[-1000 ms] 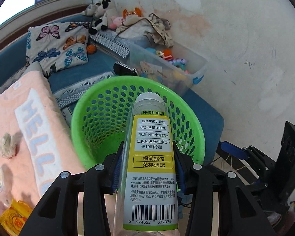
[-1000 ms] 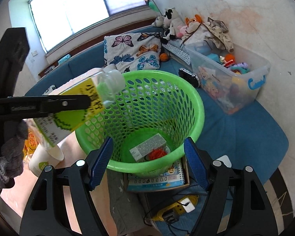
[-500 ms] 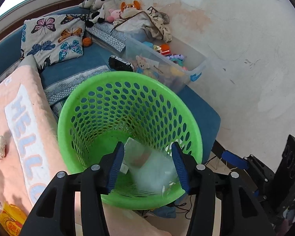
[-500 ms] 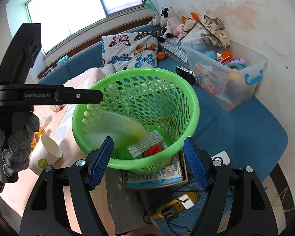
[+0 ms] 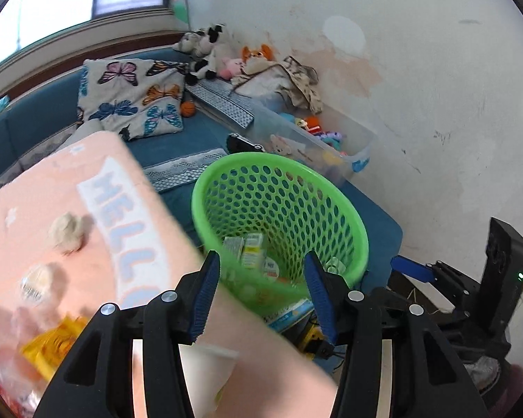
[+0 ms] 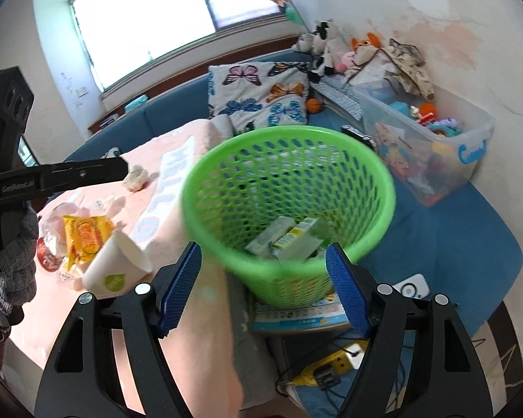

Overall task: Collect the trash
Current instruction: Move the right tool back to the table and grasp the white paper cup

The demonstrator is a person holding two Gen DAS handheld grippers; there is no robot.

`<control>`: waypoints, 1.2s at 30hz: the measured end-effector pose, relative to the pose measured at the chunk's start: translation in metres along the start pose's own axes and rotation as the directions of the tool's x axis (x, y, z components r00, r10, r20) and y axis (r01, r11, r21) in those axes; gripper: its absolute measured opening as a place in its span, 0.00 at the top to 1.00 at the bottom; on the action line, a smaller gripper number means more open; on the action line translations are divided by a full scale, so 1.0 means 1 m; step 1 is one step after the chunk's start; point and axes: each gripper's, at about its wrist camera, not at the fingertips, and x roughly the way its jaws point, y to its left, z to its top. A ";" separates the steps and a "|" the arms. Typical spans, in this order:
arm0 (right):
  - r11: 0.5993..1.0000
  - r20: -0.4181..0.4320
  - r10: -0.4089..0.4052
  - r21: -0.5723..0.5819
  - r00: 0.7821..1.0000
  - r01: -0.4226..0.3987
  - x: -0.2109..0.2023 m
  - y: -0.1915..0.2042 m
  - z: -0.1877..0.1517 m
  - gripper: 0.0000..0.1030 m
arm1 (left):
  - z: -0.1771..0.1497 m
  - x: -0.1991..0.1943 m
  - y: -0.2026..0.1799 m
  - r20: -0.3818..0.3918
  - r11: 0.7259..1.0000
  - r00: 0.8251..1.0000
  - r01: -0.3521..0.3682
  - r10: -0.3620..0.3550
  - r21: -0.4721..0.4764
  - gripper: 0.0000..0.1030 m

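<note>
Blue sofa seating [image 6: 470, 230] runs along a stained white wall, window behind; landmark is the green basket [image 5: 345, 223] [image 6: 205, 188], perforated plastic, standing on a flat book [image 6: 300, 313] beside a pink blanket [image 5: 52, 188] [image 6: 198, 334] printed HELLO; inside the basket lie small cartons [image 5: 249, 249] [image 6: 286, 237] and other scraps, blurred, exact items hard to tell; left tool [image 5: 263, 292] hangs above the basket's near rim, blue pads spread wide, nothing between them; right tool [image 6: 263, 289] also just over the basket's near rim, pads wide apart, gripping nothing; left of the basket on the blanket: white paper cup [image 6: 116, 268] lying tilted, yellow snack wrapper [image 6: 83, 233] [image 5: 50, 348] just beyond it, crumpled tissue wad [image 5: 66, 231] [image 6: 136, 176] farther from the basket, plus clear plastic bits; cup rim [image 5: 209, 355] shows under the left tool; behind the basket a butterfly pillow [image 5: 136, 104] [image 6: 258, 94]; right of the basket a clear toy bin [image 6: 432, 153] [image 5: 313, 146], soft toys [image 5: 205, 48] [image 6: 331, 45] piled past it; below the basket a yellow power strip [image 6: 327, 365] with cables.
</note>
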 end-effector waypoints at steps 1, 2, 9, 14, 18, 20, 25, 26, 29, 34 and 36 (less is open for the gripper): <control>1.000 -0.002 0.010 -0.006 1.000 -0.010 0.000 0.005 -0.001 0.28 | -0.004 -0.006 0.005 0.008 1.000 1.000 -0.010 0.010 -0.006 0.53; 1.000 -0.003 0.018 -0.012 1.000 -0.018 0.001 0.011 -0.001 0.28 | -0.009 -0.014 0.012 0.016 1.000 1.000 -0.019 0.019 -0.015 0.53; 0.995 -0.012 0.084 -0.053 0.996 -0.085 0.004 0.050 -0.004 0.26 | -0.045 -0.057 0.055 0.055 0.993 0.995 -0.072 0.078 -0.098 0.53; 0.988 -0.040 0.142 -0.062 0.989 -0.144 0.013 0.079 -0.009 0.25 | -0.072 -0.076 0.086 0.063 0.979 0.991 -0.107 0.119 -0.173 0.53; 0.982 -0.067 0.171 -0.071 0.983 -0.175 0.022 0.098 -0.013 0.25 | -0.090 -0.088 0.102 0.066 0.967 0.986 -0.137 0.154 -0.215 0.53; 0.981 -0.082 0.172 -0.073 0.982 -0.178 0.028 0.109 -0.016 0.25 | -0.095 -0.092 0.108 0.070 0.963 0.985 -0.139 0.159 -0.231 0.53; 0.980 -0.135 0.191 -0.035 0.972 -0.197 0.049 0.127 -0.022 0.24 | -0.111 -0.104 0.127 0.080 0.950 0.980 -0.152 0.180 -0.272 0.53; 0.979 -0.142 0.196 -0.024 0.970 -0.201 0.053 0.129 -0.023 0.24 | -0.114 -0.106 0.131 0.080 0.948 0.980 -0.154 0.182 -0.277 0.53; 0.980 -0.158 0.199 0.007 0.967 -0.200 0.061 0.135 -0.023 0.24 | -0.120 -0.111 0.141 0.084 0.942 0.978 -0.157 0.189 -0.297 0.53; 0.978 -0.178 0.203 0.077 0.963 -0.192 0.075 0.139 -0.021 0.23 | -0.123 -0.120 0.157 0.100 0.934 0.976 -0.154 0.196 -0.322 0.53; 0.976 -0.189 0.206 0.106 0.960 -0.189 0.082 0.140 -0.021 0.23 | -0.124 -0.123 0.162 0.104 0.933 0.975 -0.154 0.197 -0.325 0.53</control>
